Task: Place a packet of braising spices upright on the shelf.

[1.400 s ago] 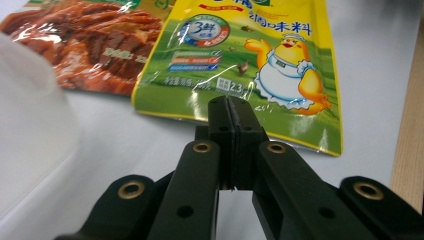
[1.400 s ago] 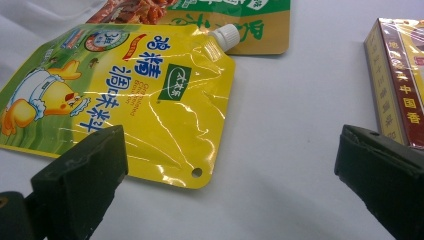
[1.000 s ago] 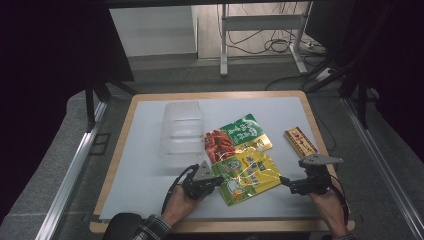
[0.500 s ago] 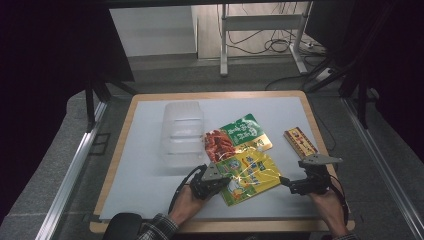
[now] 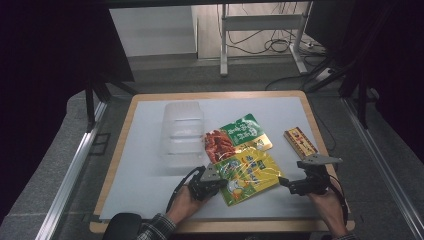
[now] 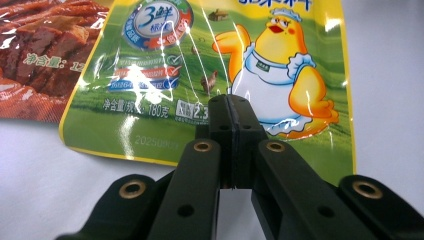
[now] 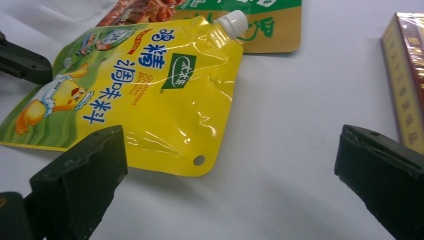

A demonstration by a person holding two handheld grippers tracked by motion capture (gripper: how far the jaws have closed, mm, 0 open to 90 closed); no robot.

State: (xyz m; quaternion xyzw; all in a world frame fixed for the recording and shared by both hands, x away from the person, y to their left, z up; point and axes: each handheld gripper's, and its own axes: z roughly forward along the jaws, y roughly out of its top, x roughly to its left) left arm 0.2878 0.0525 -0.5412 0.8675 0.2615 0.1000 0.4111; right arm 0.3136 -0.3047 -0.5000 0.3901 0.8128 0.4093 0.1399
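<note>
I judge I'm lining up on the yellow pouch (image 5: 248, 174), which lies flat near the table's (image 5: 150, 195) near edge, overlapping a red packet (image 6: 35, 60). My left gripper (image 5: 212, 184) is clenched empty over the pouch's left edge; my right gripper (image 7: 225, 185) is spread wide just off its right corner. Next I'd catch an edge: bare table lies right, before the box (image 5: 300, 141).

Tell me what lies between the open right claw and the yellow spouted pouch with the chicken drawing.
Bare white table surface separates the right claw from the yellow spouted pouch, as the right gripper view shows; nothing lies there.
</note>
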